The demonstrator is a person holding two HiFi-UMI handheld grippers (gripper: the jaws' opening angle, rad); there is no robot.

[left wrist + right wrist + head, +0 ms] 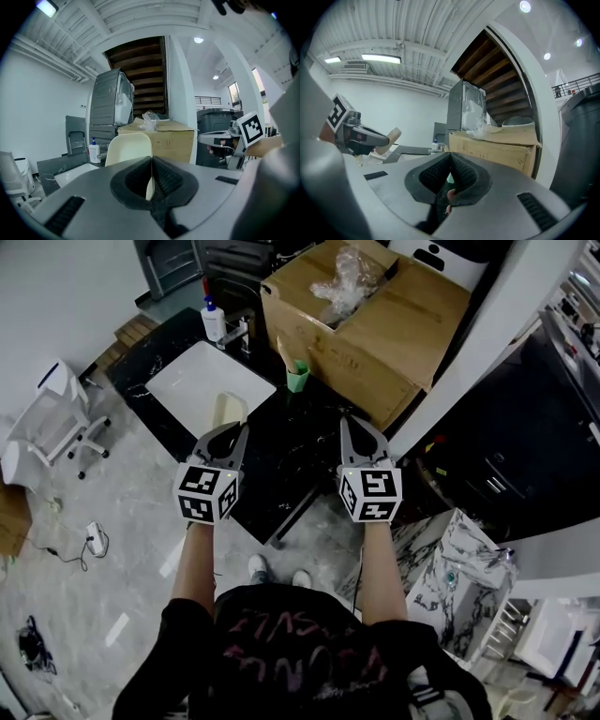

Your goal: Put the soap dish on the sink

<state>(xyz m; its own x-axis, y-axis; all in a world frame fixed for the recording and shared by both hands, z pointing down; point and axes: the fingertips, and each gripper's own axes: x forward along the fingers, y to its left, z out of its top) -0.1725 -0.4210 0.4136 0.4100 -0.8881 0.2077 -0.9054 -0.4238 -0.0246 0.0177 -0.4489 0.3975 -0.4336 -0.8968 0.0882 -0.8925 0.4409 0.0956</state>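
Observation:
The cream soap dish (229,409) is held upright in the air, and my left gripper (231,430) is shut on its lower edge. It hangs over the near corner of the white sink basin (202,381), which is set in a black marble counter (291,465). In the left gripper view the soap dish (128,148) stands up out of the closed jaws of the left gripper (151,161). My right gripper (355,425) is shut and empty over the counter, right of the dish. The right gripper view shows the right gripper (450,159) shut on nothing and the dish (390,138) at the left.
A faucet (240,332) and a white pump bottle (213,319) stand behind the basin. A green cup (298,377) with a brush sits against a big cardboard box (375,324). A white chair (56,423) stands on the floor to the left.

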